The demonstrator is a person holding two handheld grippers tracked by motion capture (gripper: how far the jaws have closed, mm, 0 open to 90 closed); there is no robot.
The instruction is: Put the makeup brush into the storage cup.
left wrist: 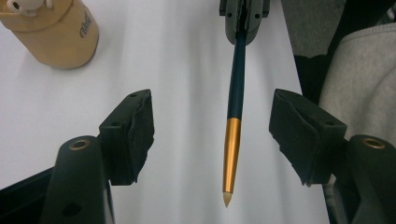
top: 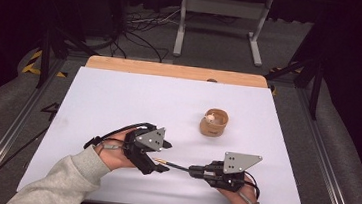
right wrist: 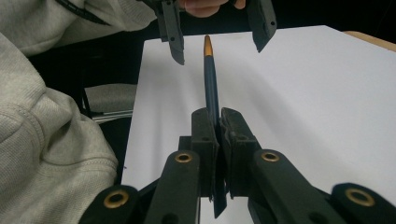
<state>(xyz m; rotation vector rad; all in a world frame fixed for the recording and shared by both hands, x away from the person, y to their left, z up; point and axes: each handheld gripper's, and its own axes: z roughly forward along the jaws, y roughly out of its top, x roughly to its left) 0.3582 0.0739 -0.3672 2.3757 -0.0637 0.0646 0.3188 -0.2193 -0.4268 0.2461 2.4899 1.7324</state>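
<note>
White sheet covers the table [top: 119,101]; above it a person holds two black grippers facing each other. The right gripper [right wrist: 218,135] is clamped tight on the dark end of a navy pen [left wrist: 236,74] with a gold tip, holding it out just above the sheet. The gold tip sits between the wide-apart jaws of the left gripper [left wrist: 212,128], touching neither. This looks like a hand-over about to happen: next, the left jaws must close squarely on the gold section. A tan cup [top: 213,122] stands well apart
</note>
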